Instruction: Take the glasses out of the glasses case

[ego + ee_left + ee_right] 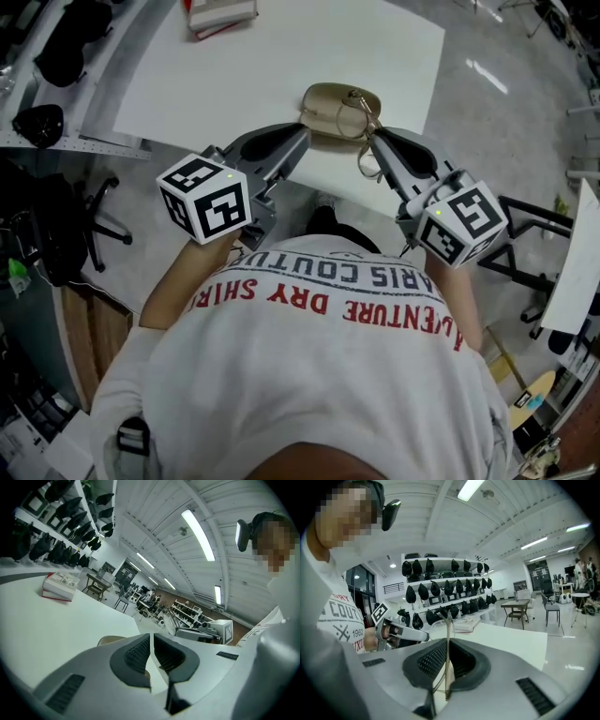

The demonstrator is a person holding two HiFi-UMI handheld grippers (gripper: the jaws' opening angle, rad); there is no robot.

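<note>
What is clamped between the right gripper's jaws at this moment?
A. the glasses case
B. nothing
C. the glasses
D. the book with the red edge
C: the right gripper view shows the right gripper with its jaws closed on the thin wire frame of the glasses, while the left gripper holds the glasses case.

The red-and-white book point(222, 16) is cut off by the head view's edge at 12 o'clock. In the left gripper view the left claw point(151, 645) covers nearly all of the glasses case point(108, 641); only a tan sliver shows at the jaws' 9 o'clock. In the right gripper view the right claw point(447, 656) hides the lower part of the glasses point(448, 625).
</note>
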